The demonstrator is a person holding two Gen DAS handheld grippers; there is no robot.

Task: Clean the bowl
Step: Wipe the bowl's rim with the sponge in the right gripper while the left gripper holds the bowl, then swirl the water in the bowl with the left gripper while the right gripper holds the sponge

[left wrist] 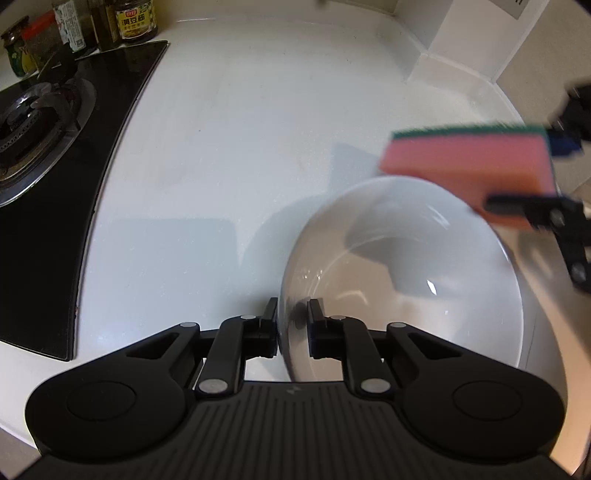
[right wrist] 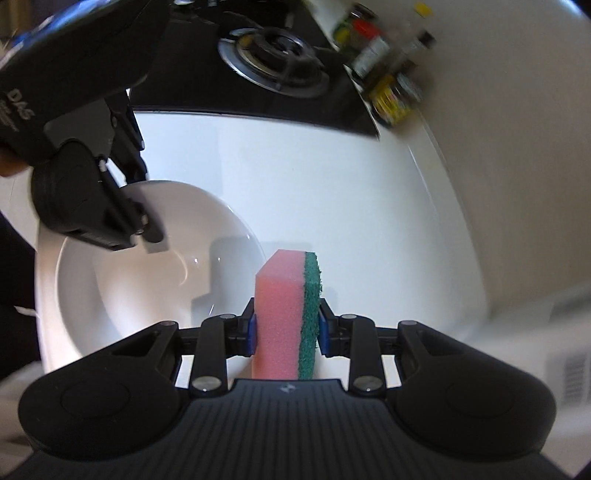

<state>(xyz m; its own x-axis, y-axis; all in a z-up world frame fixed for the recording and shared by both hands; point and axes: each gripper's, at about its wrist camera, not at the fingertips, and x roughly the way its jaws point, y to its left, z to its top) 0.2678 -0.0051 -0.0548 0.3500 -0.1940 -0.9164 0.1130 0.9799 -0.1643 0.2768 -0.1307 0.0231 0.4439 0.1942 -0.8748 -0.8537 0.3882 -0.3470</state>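
Observation:
A white bowl (left wrist: 406,277) sits tilted on the white counter (left wrist: 240,129), its inside facing right. My left gripper (left wrist: 293,321) straddles the bowl's near rim, one finger outside and one inside, and is shut on the wall. A pink sponge with a green scouring side (left wrist: 461,162) hovers over the bowl's far right rim, blurred. In the right wrist view the sponge (right wrist: 280,295) stands upright between the blue pads of my right gripper (right wrist: 286,328), which is shut on it. There the bowl (right wrist: 129,295) lies to the left, with the left gripper (right wrist: 147,236) on its upper rim.
A black gas hob (left wrist: 37,110) with a burner lies left of the bowl. Several sauce jars (left wrist: 136,22) stand behind it by the wall. A wall corner (left wrist: 461,44) juts onto the counter at the back right. The hob (right wrist: 273,62) and blurred jars (right wrist: 388,74) also appear in the right wrist view.

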